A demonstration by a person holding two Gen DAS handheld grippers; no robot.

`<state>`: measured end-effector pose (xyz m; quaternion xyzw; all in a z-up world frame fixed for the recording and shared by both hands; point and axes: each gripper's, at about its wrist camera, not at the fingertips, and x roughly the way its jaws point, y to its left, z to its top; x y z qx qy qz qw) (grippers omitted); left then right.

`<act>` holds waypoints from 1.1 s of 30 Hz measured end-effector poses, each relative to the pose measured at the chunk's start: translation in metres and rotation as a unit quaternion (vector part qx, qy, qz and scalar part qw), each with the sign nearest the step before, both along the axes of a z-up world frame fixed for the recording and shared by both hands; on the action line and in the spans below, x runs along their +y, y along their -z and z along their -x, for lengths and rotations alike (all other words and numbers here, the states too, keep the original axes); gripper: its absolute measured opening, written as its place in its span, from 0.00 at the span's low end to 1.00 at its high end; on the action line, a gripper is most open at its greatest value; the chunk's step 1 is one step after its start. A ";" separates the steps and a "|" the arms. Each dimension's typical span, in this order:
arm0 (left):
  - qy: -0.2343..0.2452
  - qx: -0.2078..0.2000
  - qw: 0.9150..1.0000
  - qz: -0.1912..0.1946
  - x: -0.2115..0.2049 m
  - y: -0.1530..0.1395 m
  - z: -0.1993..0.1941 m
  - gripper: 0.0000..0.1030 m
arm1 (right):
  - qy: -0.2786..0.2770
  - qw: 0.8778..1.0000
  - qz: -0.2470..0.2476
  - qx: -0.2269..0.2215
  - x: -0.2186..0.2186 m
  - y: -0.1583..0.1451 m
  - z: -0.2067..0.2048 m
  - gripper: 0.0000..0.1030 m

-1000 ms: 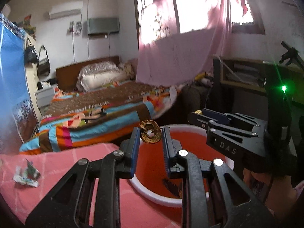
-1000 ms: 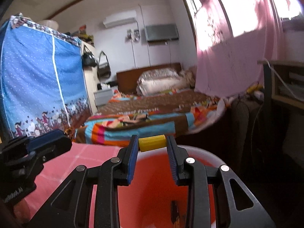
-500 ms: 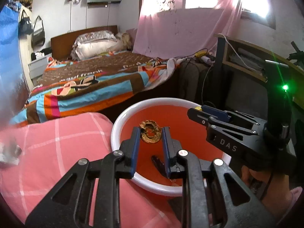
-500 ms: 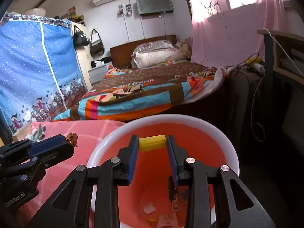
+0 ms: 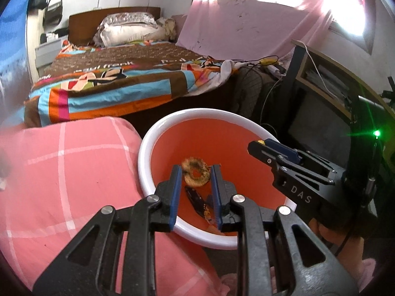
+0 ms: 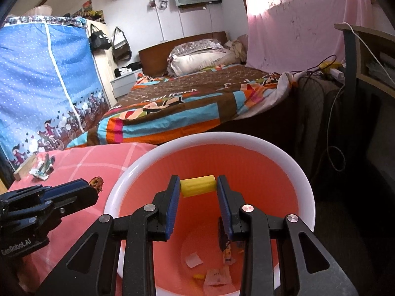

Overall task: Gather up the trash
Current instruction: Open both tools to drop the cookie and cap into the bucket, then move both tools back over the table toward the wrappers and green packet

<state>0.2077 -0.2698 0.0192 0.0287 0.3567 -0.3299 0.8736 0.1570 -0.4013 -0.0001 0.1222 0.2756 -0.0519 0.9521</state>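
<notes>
Yellow block (image 6: 197,186) lies crosswise, clamped endwise in the right hand-held gripper (image 6: 197,198) above the bin (image 6: 306,197); left hand-held gripper (image 5: 195,181) pinches a brown ring (image 5: 196,174).

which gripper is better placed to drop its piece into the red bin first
Right gripper: its yellow block hangs well inside the white-rimmed red bin; the left gripper, holding a brown ring, hangs nearer the rim.

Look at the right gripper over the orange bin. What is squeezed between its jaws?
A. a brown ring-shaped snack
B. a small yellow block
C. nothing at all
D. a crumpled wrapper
B: in the right wrist view the right gripper pinches a small yellow block between its blue jaws, above the orange bin; the brown ring is in the left gripper.
</notes>
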 end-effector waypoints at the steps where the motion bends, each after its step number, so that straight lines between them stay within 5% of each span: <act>1: -0.001 0.003 1.000 0.001 0.000 0.001 -0.001 0.30 | 0.000 1.000 -0.001 0.002 0.000 0.001 -0.001 0.28; 13: -0.017 0.013 1.000 0.014 0.010 0.000 -0.002 0.42 | 0.005 1.000 -0.005 0.008 -0.001 0.003 -0.001 0.44; 17: -0.036 -0.007 0.999 0.022 0.017 -0.007 0.001 0.56 | 0.010 1.000 -0.005 -0.002 0.000 -0.002 -0.001 0.47; 19: -0.051 -0.022 0.998 0.027 0.025 -0.012 0.002 0.69 | 0.012 1.000 -0.002 -0.010 0.002 -0.006 -0.001 0.57; 20: -0.061 -0.032 0.997 0.031 0.030 -0.015 0.003 0.74 | 0.015 1.000 0.000 -0.018 0.004 -0.009 0.000 0.74; 21: -0.070 -0.040 0.996 0.034 0.036 -0.018 0.003 0.82 | 0.017 1.000 -0.001 -0.025 0.005 -0.011 0.000 0.82; 25: -0.108 -0.081 0.990 0.052 0.061 -0.028 0.008 1.00 | 0.012 0.998 -0.002 -0.056 0.015 -0.021 0.000 0.86; 27: -0.131 -0.107 0.984 0.055 0.073 -0.032 0.011 1.00 | 0.012 0.997 0.002 -0.073 0.022 -0.026 0.000 1.00; 33: -0.184 -0.149 0.970 0.061 0.112 -0.041 0.016 1.00 | 0.004 0.991 0.007 -0.135 0.045 -0.043 0.003 1.00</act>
